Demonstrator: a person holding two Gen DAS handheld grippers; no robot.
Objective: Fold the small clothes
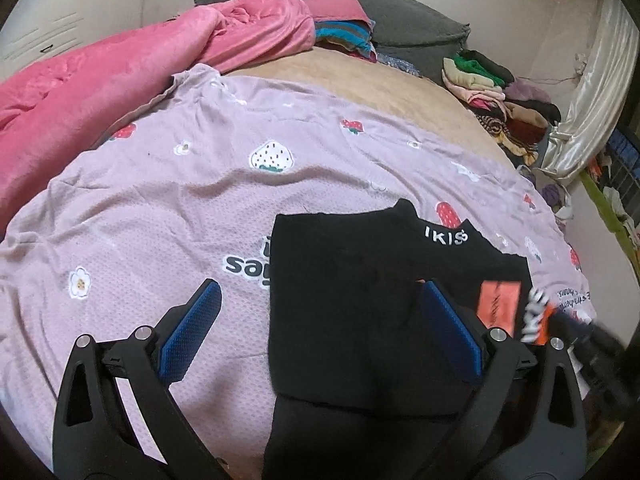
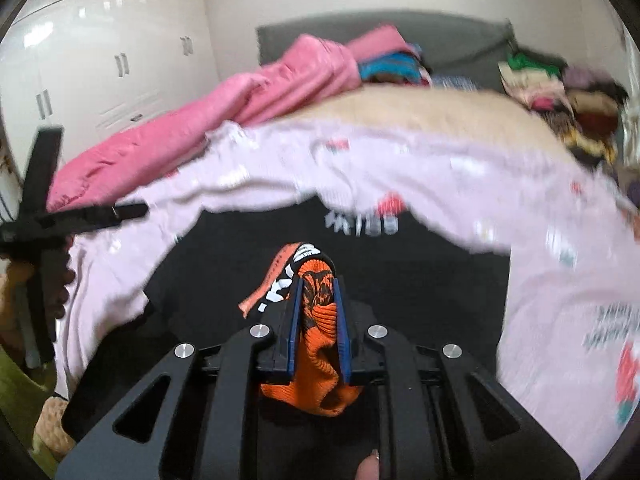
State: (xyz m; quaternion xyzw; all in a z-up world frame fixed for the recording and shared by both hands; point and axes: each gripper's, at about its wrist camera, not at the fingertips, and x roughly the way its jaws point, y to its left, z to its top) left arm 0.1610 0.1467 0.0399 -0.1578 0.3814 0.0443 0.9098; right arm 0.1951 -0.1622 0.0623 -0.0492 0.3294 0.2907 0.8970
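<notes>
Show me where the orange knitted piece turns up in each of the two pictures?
Left wrist view: the orange knitted piece sits at the far right edge, blurred, beside the black garment.
Right wrist view: low in the centre, pinched in the right hand-held gripper.
Shared landmark: the white lettering on the black garment, just beyond the piece in both.

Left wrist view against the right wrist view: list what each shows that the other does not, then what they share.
Only the left wrist view shows the left gripper with its jaws wide open and nothing between them, hovering over the black garment.

Only the right wrist view shows the right gripper shut on the orange sock, and the white wardrobe doors plainly.

Both show the black garment, the strawberry-print sheet, the pink blanket and the clothes pile.
</notes>
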